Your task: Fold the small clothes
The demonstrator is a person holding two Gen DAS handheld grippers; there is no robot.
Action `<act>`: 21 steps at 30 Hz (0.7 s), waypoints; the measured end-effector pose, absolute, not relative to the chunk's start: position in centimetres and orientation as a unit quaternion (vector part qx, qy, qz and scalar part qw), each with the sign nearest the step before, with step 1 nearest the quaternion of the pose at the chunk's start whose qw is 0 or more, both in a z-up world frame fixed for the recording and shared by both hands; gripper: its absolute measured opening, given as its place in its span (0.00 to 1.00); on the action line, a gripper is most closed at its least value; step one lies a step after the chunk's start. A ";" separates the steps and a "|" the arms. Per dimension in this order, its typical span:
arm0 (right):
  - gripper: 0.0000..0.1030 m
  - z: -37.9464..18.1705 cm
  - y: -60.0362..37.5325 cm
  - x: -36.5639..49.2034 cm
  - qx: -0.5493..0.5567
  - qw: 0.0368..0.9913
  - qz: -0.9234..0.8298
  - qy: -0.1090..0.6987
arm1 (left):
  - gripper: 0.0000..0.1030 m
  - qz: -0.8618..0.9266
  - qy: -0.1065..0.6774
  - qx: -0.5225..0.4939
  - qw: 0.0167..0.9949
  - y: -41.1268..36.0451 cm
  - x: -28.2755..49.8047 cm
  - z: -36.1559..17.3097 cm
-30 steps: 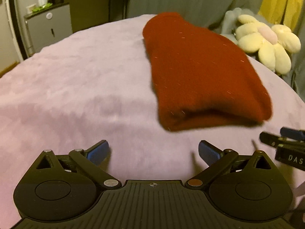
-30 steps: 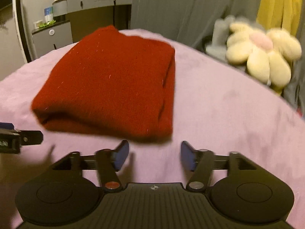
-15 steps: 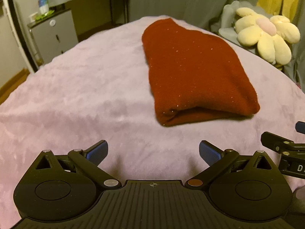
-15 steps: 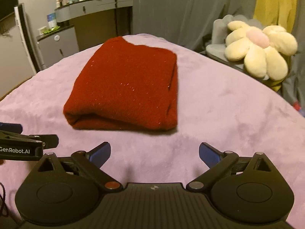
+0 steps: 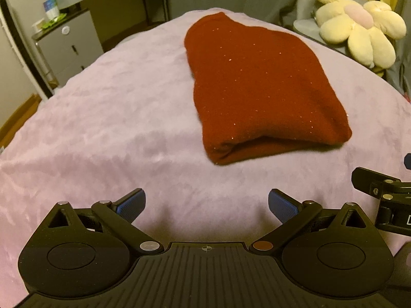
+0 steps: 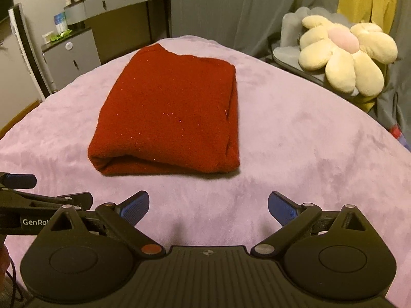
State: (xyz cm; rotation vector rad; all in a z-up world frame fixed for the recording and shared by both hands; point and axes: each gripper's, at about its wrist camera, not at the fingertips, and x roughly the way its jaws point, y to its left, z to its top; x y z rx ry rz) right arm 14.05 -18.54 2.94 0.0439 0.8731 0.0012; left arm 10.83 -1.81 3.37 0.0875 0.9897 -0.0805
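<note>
A dark red knitted garment (image 5: 259,87) lies folded into a thick rectangle on the lilac blanket (image 5: 115,118); it also shows in the right wrist view (image 6: 169,118). My left gripper (image 5: 206,205) is open and empty, above the blanket short of the garment's near left corner. My right gripper (image 6: 208,206) is open and empty, short of the garment's near edge. Each gripper shows at the edge of the other's view: the right one (image 5: 380,187) and the left one (image 6: 38,200).
A yellow flower-shaped plush cushion (image 6: 346,51) lies on a grey seat beyond the blanket's right side. A grey cabinet (image 6: 69,59) and a dresser with bottles (image 6: 115,2) stand at the back left. A grey curtain (image 6: 244,7) hangs behind.
Both grippers have pulled back from the folded garment, which now lies farther away. The right gripper's jaws have opened wider.
</note>
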 end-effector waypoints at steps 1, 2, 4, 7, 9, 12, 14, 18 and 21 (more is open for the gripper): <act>0.96 3.0 -18.6 14.1 0.026 0.905 -0.001 0.424 | 1.00 -0.039 0.476 0.040 0.877 -1.7 10.9 3.4; 0.96 3.0 -18.7 14.2 0.031 0.905 -0.001 0.425 | 1.00 -0.039 0.477 0.039 0.877 -1.7 11.0 3.4; 0.96 2.9 -18.8 14.3 0.038 0.902 -0.004 0.429 | 1.00 -0.036 0.477 0.039 0.877 -1.7 11.1 3.5; 0.96 2.9 -18.8 14.2 0.036 0.902 -0.007 0.430 | 1.00 -0.036 0.478 0.038 0.877 -1.7 11.2 3.5; 0.96 3.0 -18.8 14.2 0.036 0.902 -0.008 0.430 | 1.00 -0.039 0.476 0.038 0.878 -1.8 11.2 3.5; 0.96 3.1 -18.8 14.2 0.038 0.902 -0.008 0.429 | 1.00 -0.043 0.474 0.040 0.878 -2.0 11.1 3.7; 0.96 3.1 -18.9 14.1 0.040 0.902 -0.010 0.429 | 1.00 -0.044 0.473 0.045 0.879 -2.1 11.1 3.7; 0.96 3.1 -19.0 14.1 0.044 0.901 -0.011 0.431 | 1.00 -0.043 0.469 0.049 0.881 -2.2 10.9 3.9; 0.96 3.1 -19.0 14.1 0.043 0.901 -0.012 0.431 | 1.00 -0.044 0.468 0.047 0.881 -2.2 10.9 4.0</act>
